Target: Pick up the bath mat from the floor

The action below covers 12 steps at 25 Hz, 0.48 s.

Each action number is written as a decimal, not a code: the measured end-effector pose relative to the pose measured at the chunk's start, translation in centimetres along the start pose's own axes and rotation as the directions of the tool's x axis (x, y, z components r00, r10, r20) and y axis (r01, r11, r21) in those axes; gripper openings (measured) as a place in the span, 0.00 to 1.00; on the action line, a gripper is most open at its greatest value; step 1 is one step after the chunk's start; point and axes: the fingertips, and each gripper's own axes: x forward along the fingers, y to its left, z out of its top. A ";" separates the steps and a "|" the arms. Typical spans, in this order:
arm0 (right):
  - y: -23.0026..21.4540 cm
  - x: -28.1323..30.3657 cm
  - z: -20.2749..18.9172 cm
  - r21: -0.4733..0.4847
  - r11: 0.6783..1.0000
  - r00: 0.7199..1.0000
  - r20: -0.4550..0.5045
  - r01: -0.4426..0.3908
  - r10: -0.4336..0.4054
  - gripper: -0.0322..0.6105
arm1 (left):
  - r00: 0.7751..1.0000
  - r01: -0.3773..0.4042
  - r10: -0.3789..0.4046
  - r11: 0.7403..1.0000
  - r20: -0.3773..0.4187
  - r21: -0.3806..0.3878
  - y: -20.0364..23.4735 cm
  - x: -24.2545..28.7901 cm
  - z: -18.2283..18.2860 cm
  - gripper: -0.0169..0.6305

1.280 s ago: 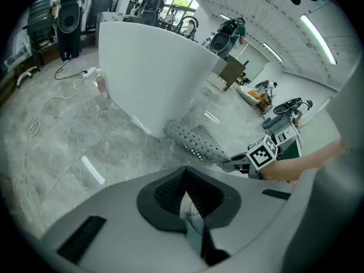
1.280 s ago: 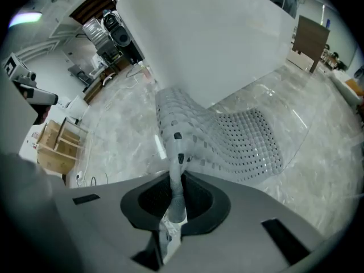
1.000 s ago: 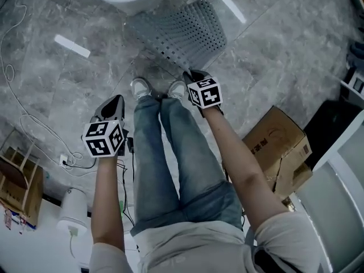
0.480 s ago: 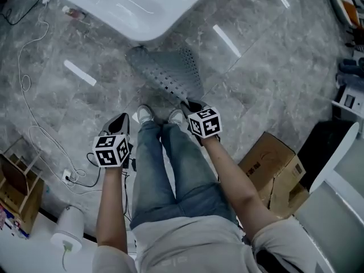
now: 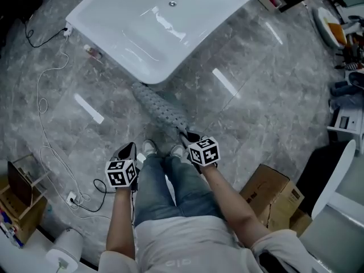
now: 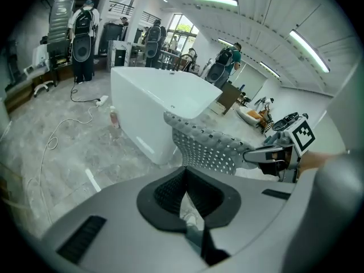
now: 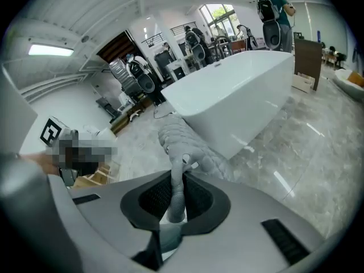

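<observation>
The grey perforated bath mat point(image 5: 160, 110) hangs from my right gripper point(image 5: 186, 135), which is shut on its near edge. From above it shows as a narrow strip that reaches toward the white bathtub point(image 5: 165, 21). In the right gripper view the mat's edge point(image 7: 177, 186) is pinched between the pads and the rest point(image 7: 183, 142) droops forward. The left gripper view shows the mat point(image 6: 210, 147) held up by the right gripper point(image 6: 267, 155); its lower end is hidden. My left gripper point(image 5: 128, 148) is beside the person's left leg, shut and holding nothing point(image 6: 185, 172).
The person's jeans and white shoes point(image 5: 149, 148) are between the grippers. A cardboard box point(image 5: 273, 189) stands at the right, white cables point(image 5: 45, 112) and a wooden crate point(image 5: 23, 192) at the left. A small bottle point(image 5: 94, 53) lies by the tub. The floor is grey marble.
The head view has risen and now takes in the whole bathtub. The mat has come up with the right gripper and now looks narrower. Both grippers stay shut.
</observation>
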 end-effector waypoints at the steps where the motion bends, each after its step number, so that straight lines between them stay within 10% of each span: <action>1: 0.6 -0.8 0.7 -0.003 1.000 1.000 0.010 -0.008 0.008 0.13 | 1.000 -0.001 0.001 1.000 0.013 -0.003 -0.3 -0.6 0.8 0.05; 12: 8.0 -8.5 8.5 -0.044 0.994 0.991 0.084 -0.099 0.102 0.13 | 0.990 0.008 -0.024 0.993 0.141 0.116 -5.6 -8.9 11.7 0.05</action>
